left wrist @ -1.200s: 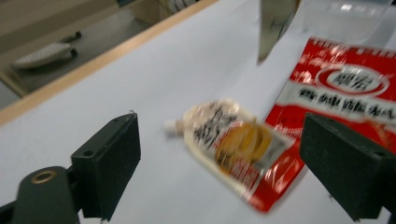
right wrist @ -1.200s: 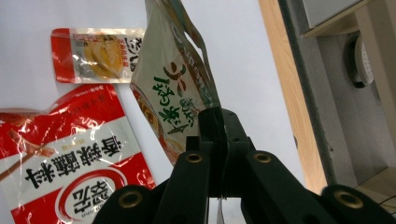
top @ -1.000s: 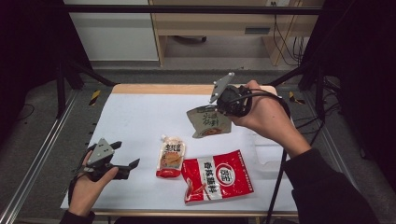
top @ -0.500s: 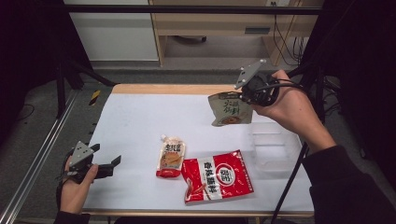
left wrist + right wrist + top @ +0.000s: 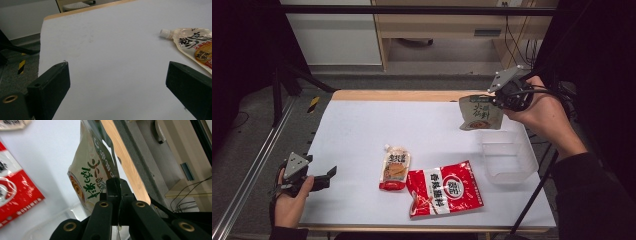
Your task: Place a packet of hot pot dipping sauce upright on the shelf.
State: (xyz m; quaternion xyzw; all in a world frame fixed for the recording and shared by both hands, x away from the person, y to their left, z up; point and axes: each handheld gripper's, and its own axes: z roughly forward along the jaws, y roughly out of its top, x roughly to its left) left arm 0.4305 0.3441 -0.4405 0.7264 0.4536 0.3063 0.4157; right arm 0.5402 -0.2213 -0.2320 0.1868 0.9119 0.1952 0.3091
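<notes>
Your right gripper (image 5: 501,101) clenched on beige seasoning pouch (image 5: 480,113), held aloft above far edge of clear plastic container (image 5: 508,155). Left gripper (image 5: 326,176) released, idle at near-left table edge. Step judged: transfer. Next: lower pouch into container, release.

**Dim room around a white table**

A white table (image 5: 362,130) with a wooden far edge (image 5: 407,95) stands on grey floor (image 5: 252,145). Beyond it are a white cabinet (image 5: 332,35) and a wooden desk (image 5: 437,30) with cables (image 5: 517,40) hanging at its right. A black bar (image 5: 412,10) crosses the top. A metal rail (image 5: 252,170) runs along the left, near a yellow-black striped marker (image 5: 313,103). Both sides lie in deep shadow.
</notes>
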